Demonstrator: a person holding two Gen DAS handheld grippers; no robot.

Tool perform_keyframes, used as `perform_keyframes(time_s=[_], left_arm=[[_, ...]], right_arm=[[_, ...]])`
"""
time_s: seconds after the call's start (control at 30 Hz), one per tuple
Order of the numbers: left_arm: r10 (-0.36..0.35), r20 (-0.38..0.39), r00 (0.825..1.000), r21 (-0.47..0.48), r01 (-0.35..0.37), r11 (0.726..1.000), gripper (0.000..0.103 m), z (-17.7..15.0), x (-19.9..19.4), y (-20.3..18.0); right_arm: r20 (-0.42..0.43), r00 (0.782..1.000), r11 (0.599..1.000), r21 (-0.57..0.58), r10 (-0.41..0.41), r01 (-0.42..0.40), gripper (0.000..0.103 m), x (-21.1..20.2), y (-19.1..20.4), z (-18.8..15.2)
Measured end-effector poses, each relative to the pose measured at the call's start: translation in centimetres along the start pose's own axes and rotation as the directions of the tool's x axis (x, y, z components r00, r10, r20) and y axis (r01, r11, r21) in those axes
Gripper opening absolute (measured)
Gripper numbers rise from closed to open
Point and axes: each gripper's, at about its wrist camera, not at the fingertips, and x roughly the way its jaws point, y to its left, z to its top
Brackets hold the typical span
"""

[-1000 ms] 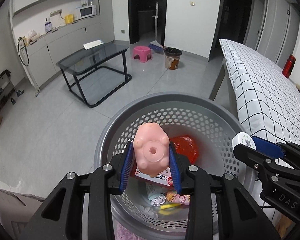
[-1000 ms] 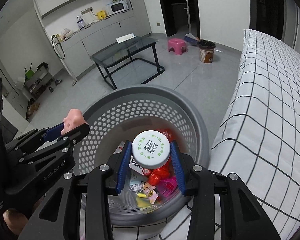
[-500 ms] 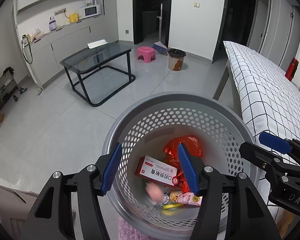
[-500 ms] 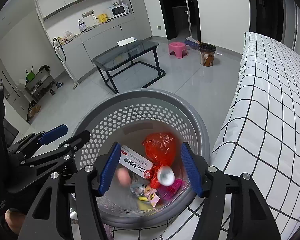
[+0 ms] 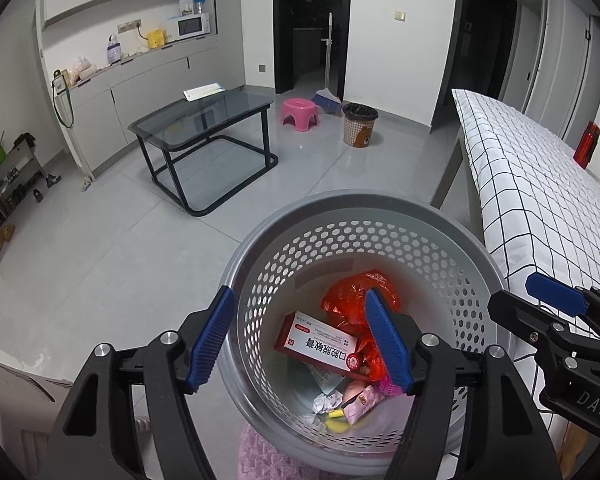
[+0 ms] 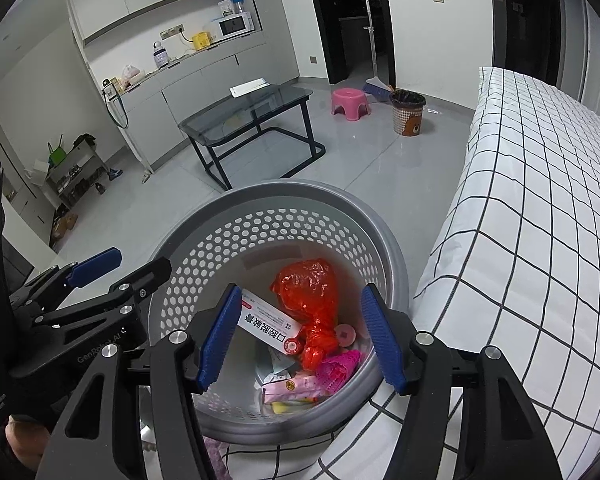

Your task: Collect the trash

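A grey perforated trash basket (image 5: 432, 216) (image 6: 300, 194) stands beside the bed. Inside lie a red plastic bag (image 5: 352, 296) (image 6: 310, 292), a red-and-white box (image 5: 320, 346) (image 6: 266, 326), a pink wrapper (image 5: 362, 400) (image 6: 296, 386), crumpled paper (image 5: 324, 402) and a round pink piece (image 6: 345, 335). My left gripper (image 5: 298, 342) is open and empty above the basket's left side. My right gripper (image 6: 300, 338) is open and empty above the basket's middle. Each gripper shows in the other's view, the right one (image 5: 556, 300) and the left one (image 6: 96, 268).
A bed with a white checked cover (image 5: 540, 200) (image 6: 540, 208) runs along the right. On the grey floor stand a glass table (image 5: 204, 120) (image 6: 252, 116), a pink stool (image 5: 300, 110), a small brown bin (image 5: 360, 124) and a broom (image 5: 328, 96). Counters line the left wall.
Both grippers opened. The pink toy fell from the left gripper and the white-lidded piece fell from the right gripper into the basket. Both views pulled back slightly.
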Motion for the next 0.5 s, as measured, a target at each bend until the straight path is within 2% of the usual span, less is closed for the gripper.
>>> perform_keyframes(time_s=[0.13, 0.4, 0.5], left_arm=[[0.005, 0.012, 1.000, 0.001, -0.005, 1.000, 0.073, 0.0, -0.6, 0.0], [0.010, 0.020, 1.000, 0.004, -0.010, 1.000, 0.077, 0.0, -1.2, -0.3], [0.014, 0.031, 0.999, 0.008, -0.014, 1.000, 0.082, 0.0, -1.5, -0.5]], right_arm=[[0.005, 1.000, 1.000, 0.008, -0.003, 0.003, 0.060, -0.5, -0.2, -0.3], [0.016, 1.000, 1.000, 0.019, -0.018, 0.018, 0.060, -1.5, -0.5, -0.8], [0.022, 0.999, 1.000, 0.017, -0.023, 0.023, 0.060, -2.0, -0.3, -1.0]])
